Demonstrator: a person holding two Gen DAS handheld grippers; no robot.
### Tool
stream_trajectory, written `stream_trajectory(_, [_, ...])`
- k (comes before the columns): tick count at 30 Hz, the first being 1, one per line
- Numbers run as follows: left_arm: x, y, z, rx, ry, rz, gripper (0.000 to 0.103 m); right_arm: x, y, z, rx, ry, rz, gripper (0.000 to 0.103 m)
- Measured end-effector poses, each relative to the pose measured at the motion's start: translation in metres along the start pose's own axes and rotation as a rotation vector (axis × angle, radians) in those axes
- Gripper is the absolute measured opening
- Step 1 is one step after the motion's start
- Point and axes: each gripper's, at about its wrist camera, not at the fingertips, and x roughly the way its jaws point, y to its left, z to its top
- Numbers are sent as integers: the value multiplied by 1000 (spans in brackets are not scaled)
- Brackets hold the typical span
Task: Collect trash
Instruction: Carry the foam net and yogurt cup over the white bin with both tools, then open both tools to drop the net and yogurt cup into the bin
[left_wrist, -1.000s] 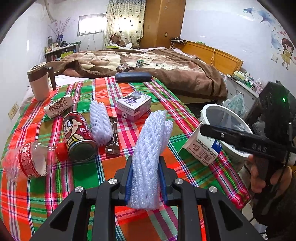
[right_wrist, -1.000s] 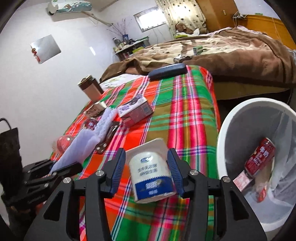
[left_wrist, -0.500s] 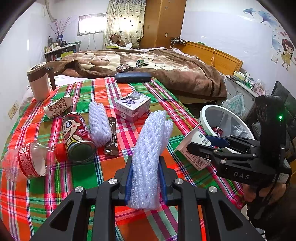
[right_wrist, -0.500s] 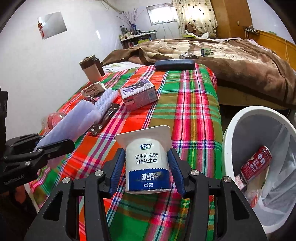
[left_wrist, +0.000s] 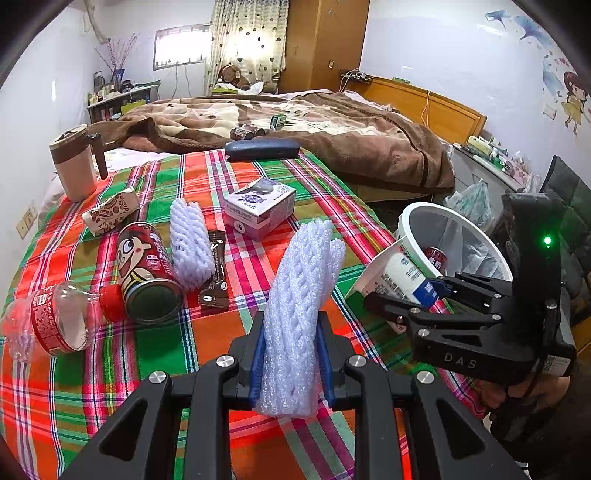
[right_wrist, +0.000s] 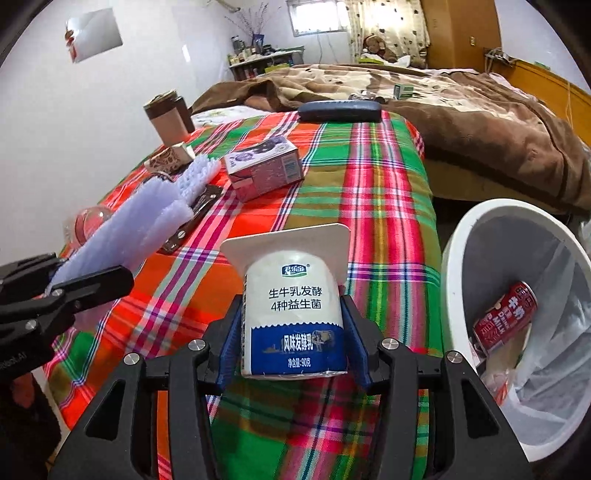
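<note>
Over on the left, the left gripper (left_wrist: 291, 354) keeps its blue pads clamped on the white foam net sleeve (left_wrist: 299, 314), held upright above the near edge of the plaid bedcover (left_wrist: 110, 387), much as a second ago. The real change is on the right: the right gripper (right_wrist: 293, 332) has swung round with the yogurt cup (right_wrist: 293, 314) pinched between its pads, so the cup now points up the bed where a second ago it lay tipped, and it hangs over the bedcover's right edge, just beside the white trash bin (right_wrist: 458, 258). That reads as both pieces picked and the drop into the bin still to come.

Left on the cover: a clear bottle (left_wrist: 51, 325) at the left edge, a red can (left_wrist: 147, 273), a second foam sleeve (left_wrist: 190, 240), a brown sachet (left_wrist: 216, 273) and a purple carton (left_wrist: 260, 206).

The bin's far side runs out of the right wrist view, and only a red can (right_wrist: 506, 317) shows clearly inside it. In the left view the cup is half masked by the right gripper's fingers.
</note>
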Motion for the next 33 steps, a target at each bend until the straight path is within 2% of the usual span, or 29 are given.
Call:
stream_trajectory(2, [1, -3, 1, 1, 0, -1, 25, -4, -1, -1, -3, -21, -19, 50])
stream_trajectory(9, [5, -21, 9, 27, -3, -19, 25, -26, -14, 0, 44, -79, -5, 49])
stream_trajectory(17, [12, -57, 24, 73, -16, -63, 25, -52, -47, 3, 113, -133, -42, 50])
stream_trajectory(26, [29, -111, 48, 144, -29, -127, 25, -71, -93, 5, 185, -155, -147, 50])
stream_trajectory(33, [51, -157, 62, 194, -10, -202, 25, -81, -126, 3, 240, -155, -235, 50])
